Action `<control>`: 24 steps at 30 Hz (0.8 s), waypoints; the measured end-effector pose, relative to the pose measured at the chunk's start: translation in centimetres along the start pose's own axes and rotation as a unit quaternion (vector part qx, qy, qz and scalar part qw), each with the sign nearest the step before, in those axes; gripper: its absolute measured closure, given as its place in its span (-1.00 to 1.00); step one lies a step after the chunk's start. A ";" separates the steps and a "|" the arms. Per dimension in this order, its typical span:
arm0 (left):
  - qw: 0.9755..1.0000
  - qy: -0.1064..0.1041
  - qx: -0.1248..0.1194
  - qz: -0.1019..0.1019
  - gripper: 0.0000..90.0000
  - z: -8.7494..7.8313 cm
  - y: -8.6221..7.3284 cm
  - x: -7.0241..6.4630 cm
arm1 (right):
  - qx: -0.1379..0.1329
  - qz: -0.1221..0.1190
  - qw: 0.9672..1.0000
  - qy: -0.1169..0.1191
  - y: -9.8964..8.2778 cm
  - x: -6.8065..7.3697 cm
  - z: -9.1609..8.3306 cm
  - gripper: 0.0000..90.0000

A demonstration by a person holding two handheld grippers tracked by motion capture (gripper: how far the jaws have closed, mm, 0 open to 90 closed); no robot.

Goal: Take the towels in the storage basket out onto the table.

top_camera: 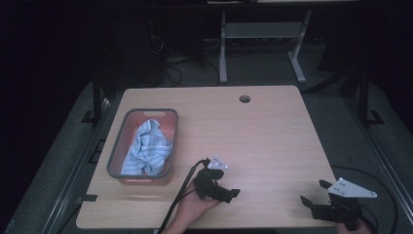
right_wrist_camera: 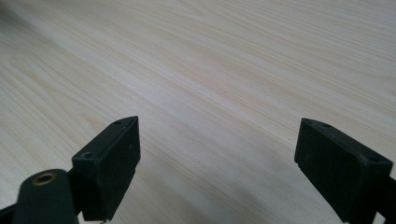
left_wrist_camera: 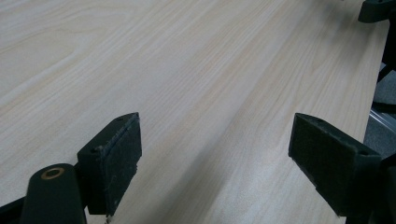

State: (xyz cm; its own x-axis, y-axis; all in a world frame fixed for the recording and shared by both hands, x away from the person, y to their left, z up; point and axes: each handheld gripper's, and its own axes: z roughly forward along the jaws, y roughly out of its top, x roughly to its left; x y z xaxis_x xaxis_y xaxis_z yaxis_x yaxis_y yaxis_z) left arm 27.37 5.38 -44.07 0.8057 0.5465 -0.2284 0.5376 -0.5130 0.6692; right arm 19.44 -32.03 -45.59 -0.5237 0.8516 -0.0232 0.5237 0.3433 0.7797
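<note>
A: Where is the cloth (top_camera: 146, 148) from your seat?

B: At about ten o'clock from your left tongs (top_camera: 233, 193), bunched in the grey bin (top_camera: 115, 146) near the table's (top_camera: 263, 136) left edge. It fills most of the bin and rises roughly to the rim.

A: How will it handle?

B: Soft, light and limp, I'd judge; it will sag and trail rather than lift as one piece. Take a raised fold near the top of the heap, not a flat spot, and pinch deep.

A: And your tongs now?

B: Both stand apart and hold nothing. In the left gripper view the left pair hangs over bare wood; the right tongs (top_camera: 311, 192) hover by the near right corner.

A: Room to move?

B: Plenty from twelve to three o'clock. Mind the bin's wall and the near edge under your right hand.
</note>
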 end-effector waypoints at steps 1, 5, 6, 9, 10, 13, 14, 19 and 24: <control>1.000 -0.001 0.001 -0.002 -0.62 0.0 0.0 0.0 | 0.000 0.000 1.000 0.000 0.0 0.0 0.0 -0.70; 1.000 0.006 -0.001 0.005 -0.62 -0.3 0.3 0.0 | -0.002 -0.003 1.000 0.000 0.0 -0.1 0.0 -0.70; 1.000 0.006 -0.002 0.003 -0.62 -0.3 0.3 0.1 | -0.002 -0.001 1.000 0.000 0.0 0.0 0.0 -0.70; 1.000 0.004 -0.002 0.001 -0.62 -0.6 0.5 0.1 | -0.005 -0.002 1.000 -0.002 0.0 -0.1 -0.1 -0.70; 1.000 0.006 -0.003 0.002 -0.62 -0.7 0.6 0.1 | -0.006 0.000 1.000 -0.003 0.0 -0.1 -0.2 -0.70; 1.000 0.005 -0.008 0.001 -0.62 -0.9 0.7 0.0 | -0.005 0.001 1.000 -0.002 0.0 -0.2 -0.1 -0.70; 1.000 0.005 -0.004 0.003 -0.62 -1.0 0.8 0.1 | -0.005 0.002 1.000 -0.004 0.0 -0.2 -0.1 -0.70; 1.000 0.005 0.004 0.009 -0.62 -1.3 1.1 -0.2 | -0.003 0.003 1.000 -0.005 0.1 0.0 -0.1 -0.70; 1.000 0.003 0.004 0.015 -0.61 -1.8 1.5 -0.5 | -0.007 -0.003 1.000 -0.004 0.2 0.3 -0.2 -0.70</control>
State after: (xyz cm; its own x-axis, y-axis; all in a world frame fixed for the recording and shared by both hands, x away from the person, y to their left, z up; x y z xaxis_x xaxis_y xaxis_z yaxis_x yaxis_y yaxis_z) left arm 27.33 5.55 -41.67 0.8197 0.5352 -0.2041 0.5157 -0.5345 0.6696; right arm 19.25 -31.83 -45.32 -0.5216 0.8526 -0.0324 0.5115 0.3428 0.7880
